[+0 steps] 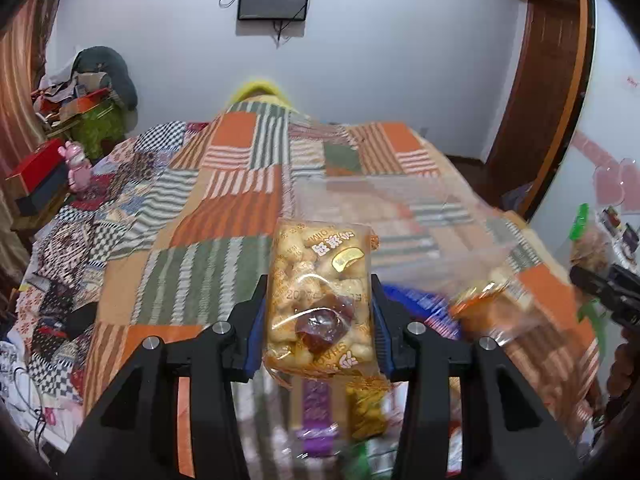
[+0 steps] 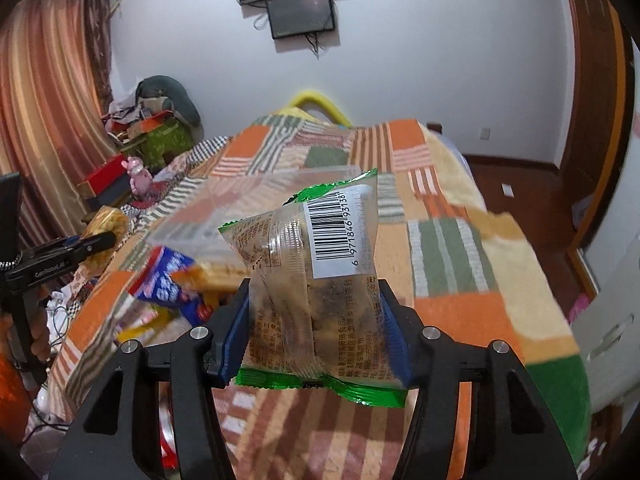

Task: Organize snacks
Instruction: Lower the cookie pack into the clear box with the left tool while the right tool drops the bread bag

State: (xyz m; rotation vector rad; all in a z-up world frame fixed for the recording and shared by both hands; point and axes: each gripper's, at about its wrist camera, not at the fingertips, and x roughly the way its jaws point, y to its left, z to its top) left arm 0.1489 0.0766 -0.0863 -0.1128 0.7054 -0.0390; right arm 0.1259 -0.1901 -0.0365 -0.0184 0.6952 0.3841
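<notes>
**Operator:** Snacks first: I have 2 packets, 1 in each gripper. On my left wrist camera the left gripper points down and forward over the bed, its blue pads clamped on the sides of a clear orange-printed packet of pale puffed pieces with a dark brown lump inside. It fills the lower centre of the frame, upright between the black fingers.

**Colleague:** And the other hand?

**Operator:** On the right wrist camera the right gripper is tilted down the same way, pinching a clear packet with green crimped ends. It stands upright at lower centre; a white barcode label sits at its upper right, and dark contents show through the crinkled film.

**Colleague:** Where are the remaining snacks?

**Operator:** A loose pile lies on the patchwork blanket at the bottom of the left view, under the jaws: purple, yellow and green wrappers, all blurred. A blue and white wrapper sits at left of centre in the right view. A clear plastic box, motion-smeared, shows right of centre in the left view.

**Colleague:** Can each camera see the other gripper?

**Operator:** Yes. The right gripper is at the right edge of the left view; the left one is at the left edge of the right view.
</notes>
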